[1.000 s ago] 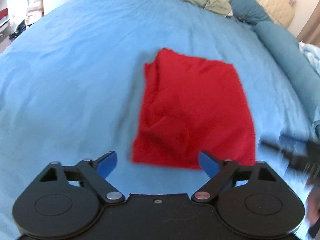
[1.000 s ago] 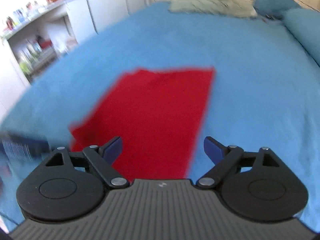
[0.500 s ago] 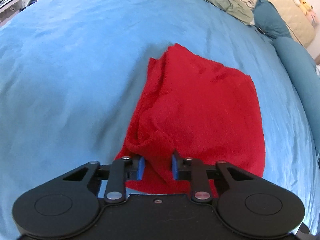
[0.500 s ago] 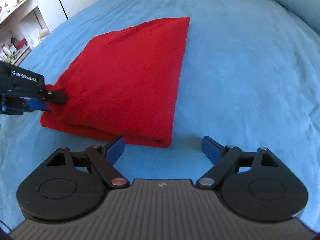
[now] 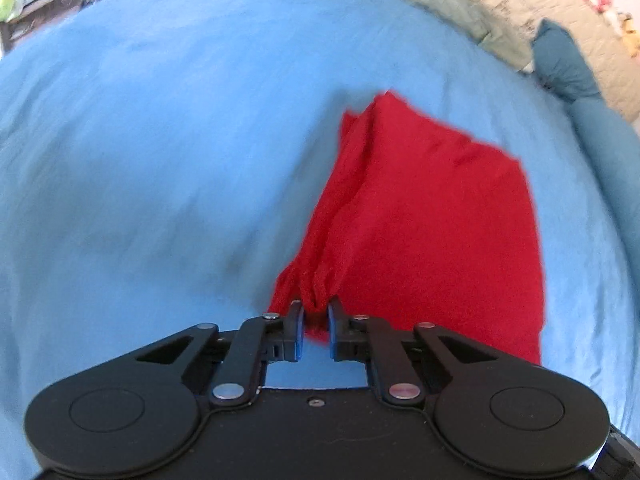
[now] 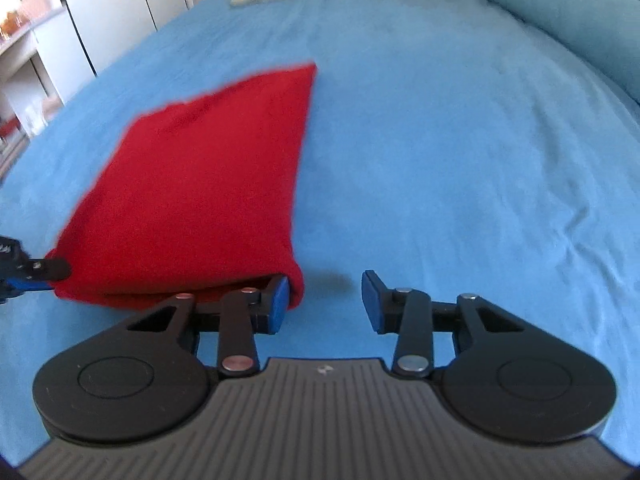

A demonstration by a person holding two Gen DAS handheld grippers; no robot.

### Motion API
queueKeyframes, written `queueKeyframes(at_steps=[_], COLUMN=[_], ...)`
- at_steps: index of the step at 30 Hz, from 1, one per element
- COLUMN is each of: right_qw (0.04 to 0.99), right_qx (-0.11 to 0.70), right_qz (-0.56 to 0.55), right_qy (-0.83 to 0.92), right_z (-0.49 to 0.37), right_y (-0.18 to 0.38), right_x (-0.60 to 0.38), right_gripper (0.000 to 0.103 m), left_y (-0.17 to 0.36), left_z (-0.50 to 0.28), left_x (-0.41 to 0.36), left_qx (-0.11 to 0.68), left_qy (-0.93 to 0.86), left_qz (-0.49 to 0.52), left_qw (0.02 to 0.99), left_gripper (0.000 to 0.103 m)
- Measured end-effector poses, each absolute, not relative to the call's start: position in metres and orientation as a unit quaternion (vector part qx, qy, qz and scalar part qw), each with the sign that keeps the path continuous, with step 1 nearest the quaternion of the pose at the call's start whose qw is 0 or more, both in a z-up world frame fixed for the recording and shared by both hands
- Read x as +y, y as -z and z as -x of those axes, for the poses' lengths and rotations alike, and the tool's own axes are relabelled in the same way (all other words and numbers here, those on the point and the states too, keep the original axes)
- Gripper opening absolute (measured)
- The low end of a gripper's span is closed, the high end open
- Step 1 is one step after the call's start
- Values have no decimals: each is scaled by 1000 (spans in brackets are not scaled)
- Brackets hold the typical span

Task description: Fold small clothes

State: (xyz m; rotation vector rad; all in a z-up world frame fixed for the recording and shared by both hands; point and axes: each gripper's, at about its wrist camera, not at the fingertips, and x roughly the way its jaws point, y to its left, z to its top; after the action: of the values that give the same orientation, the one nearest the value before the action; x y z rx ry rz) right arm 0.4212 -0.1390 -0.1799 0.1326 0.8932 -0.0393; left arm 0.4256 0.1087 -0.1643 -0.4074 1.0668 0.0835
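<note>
A folded red cloth (image 5: 432, 220) lies on the blue bed sheet (image 5: 160, 160). My left gripper (image 5: 316, 322) is shut on the cloth's near left corner, which bunches up between the blue pads. In the right wrist view the red cloth (image 6: 200, 184) fills the left half, and the left gripper's fingers (image 6: 44, 270) show at its near left corner. My right gripper (image 6: 324, 298) is open at the cloth's near right corner; its left pad (image 6: 278, 304) touches the cloth's edge and nothing is between the pads.
A pale green garment (image 5: 448, 4) and teal pillows (image 5: 568, 64) lie at the head of the bed. A teal bolster (image 6: 560, 12) runs along the right side. White cabinets and shelves (image 6: 60, 52) stand left of the bed.
My left gripper has closed tighter on the near left corner and lifted it, stretching the cloth's left edge. My right gripper has moved forward to the near right corner and narrowed its opening.
</note>
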Motion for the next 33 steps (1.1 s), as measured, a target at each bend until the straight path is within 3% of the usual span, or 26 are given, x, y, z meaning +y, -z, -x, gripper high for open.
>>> queueKeyframes(at_steps=[6,8,9,11,13,15,16,22,29,33], right_qw=[895,896,896,898,900,899,897,860,840,833], right_qx=[445,443,441,437,428,425,425,472,495,504], right_qz=[-28,-20,-16,-20,-38,-64,-77,-157,-208,-213], right_qy=[-10,-30,-37,-52,-72,-87,-91,-113,-80,-85], right_z=[-425,-425,-422,-421,-426,-437,-445,-519,-555,-565], right_y=[180,172,166,154,139,125,120,127,168,182], right_x=[-136,-137,-139,-143,-152,-162,-166,-183,-181,-172], right_gripper=[58,69,74,95,103,103,103,103,103,103], left_y=[170,162,154,136,119,107,103,129,168,179], left_z=[-424,-425,-426,-426,-430,-441,-450,-507,-547,-553], left_x=[107,105,103,98,93,92,92,94,86,84], left_qx=[507,507,504,491,468,452,446,478,498,496], left_qy=[-32,-23,-20,-20,-9,11,23,100,142,156], left_qz=[164,141,122,77,29,5,-1,13,33,46], left_qw=[845,850,855,867,883,892,895,872,855,853], left_gripper=[14,19,26,38,54,98,103,102,81,81])
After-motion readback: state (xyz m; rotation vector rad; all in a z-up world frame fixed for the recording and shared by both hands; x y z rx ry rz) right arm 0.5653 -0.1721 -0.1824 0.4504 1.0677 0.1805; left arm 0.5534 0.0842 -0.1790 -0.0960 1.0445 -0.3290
